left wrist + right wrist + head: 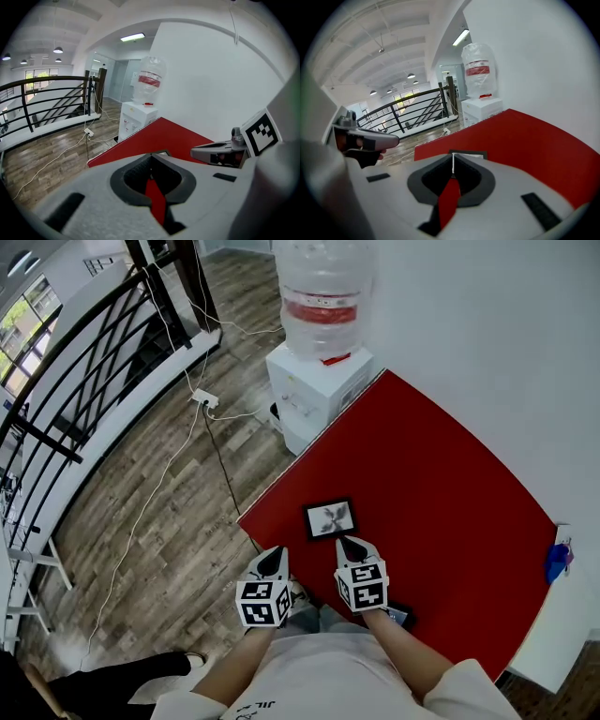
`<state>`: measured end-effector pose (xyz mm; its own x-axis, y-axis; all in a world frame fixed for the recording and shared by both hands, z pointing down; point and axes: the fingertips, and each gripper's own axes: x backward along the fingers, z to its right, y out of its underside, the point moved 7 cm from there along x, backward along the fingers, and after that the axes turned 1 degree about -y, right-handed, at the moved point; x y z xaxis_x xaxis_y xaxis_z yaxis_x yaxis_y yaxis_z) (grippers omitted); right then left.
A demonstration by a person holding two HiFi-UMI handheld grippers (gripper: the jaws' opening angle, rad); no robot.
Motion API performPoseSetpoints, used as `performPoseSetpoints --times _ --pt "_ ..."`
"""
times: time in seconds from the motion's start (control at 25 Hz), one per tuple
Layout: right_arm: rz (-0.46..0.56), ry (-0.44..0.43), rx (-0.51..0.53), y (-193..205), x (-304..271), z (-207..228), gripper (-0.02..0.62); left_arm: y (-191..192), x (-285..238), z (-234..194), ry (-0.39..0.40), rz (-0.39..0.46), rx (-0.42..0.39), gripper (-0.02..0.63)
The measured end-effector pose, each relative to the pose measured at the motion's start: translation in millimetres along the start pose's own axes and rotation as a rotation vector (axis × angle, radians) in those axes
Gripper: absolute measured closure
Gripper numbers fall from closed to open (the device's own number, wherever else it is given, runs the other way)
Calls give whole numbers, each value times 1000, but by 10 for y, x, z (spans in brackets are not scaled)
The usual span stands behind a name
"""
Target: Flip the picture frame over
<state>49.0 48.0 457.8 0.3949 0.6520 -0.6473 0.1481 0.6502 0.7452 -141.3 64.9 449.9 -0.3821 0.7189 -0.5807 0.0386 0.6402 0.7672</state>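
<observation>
Two grippers wait just short of the picture frame (330,518), which lies picture-up near the left corner of the red worktop (450,502) in the head view: the left gripper (272,562) off its near-left corner, the right gripper (353,547) almost at its near edge. The left gripper view shows its fingers (133,176) pressed together and empty, with only a frame corner beyond them. The right gripper view shows its fingers (474,180) likewise pressed together, the frame straight ahead. Both probably need to spread first; one could then lift an edge of the flat frame while the other steadies it.

Head view looks steeply down; gripper views — low, forward — share red table (431,474).
</observation>
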Motion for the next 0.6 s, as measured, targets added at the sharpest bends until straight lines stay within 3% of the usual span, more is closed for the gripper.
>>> performPoseSetpoints --times 0.44,0.6 --pt "-52 -28 -3 75 -613 -105 588 108 -378 -237 -4 -51 26 600" --pt "-100 -31 2 136 -870 -167 531 175 -460 -344 -13 -67 40 601"
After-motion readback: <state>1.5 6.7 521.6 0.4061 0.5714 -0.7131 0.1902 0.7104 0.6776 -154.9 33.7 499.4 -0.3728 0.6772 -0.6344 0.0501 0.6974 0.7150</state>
